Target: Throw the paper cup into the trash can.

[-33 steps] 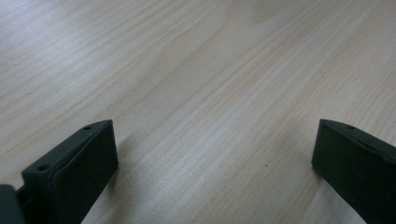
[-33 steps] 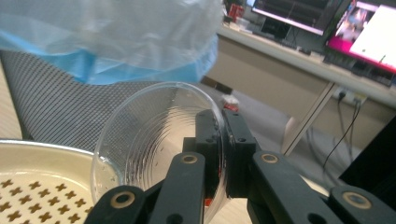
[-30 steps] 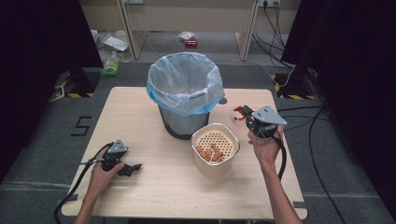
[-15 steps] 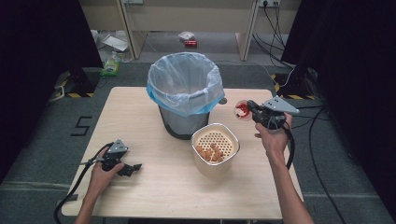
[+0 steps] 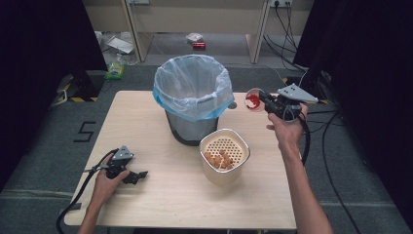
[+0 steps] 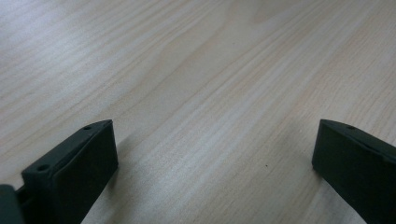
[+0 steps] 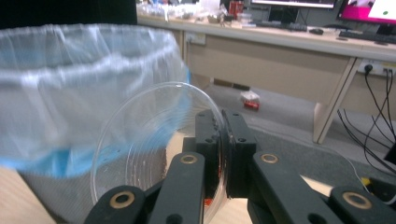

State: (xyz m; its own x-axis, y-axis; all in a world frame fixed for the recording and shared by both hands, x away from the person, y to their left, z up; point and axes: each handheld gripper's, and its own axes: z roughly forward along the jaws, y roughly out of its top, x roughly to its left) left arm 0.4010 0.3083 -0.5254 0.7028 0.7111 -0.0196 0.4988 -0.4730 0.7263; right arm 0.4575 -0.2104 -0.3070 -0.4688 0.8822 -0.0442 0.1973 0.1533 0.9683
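Right gripper (image 5: 267,102), jaws clamped on a clear dish (image 5: 253,100), has risen toward the lined bin (image 5: 193,92) at frame centre, likely for dumping; left gripper (image 5: 130,175) rests wide-jawed on the tabletop (image 5: 160,195).

The bench (image 5: 160,195) was evenly lit from above in the high view, while both side margins were lost in near-black. Soft shadows were cast beside the jaws in the left gripper view, with the nearest wood grain slightly blurred. In the right gripper view the bin liner (image 7: 70,93) was rendered hazy and soft, and the far desk was mildly blurred.
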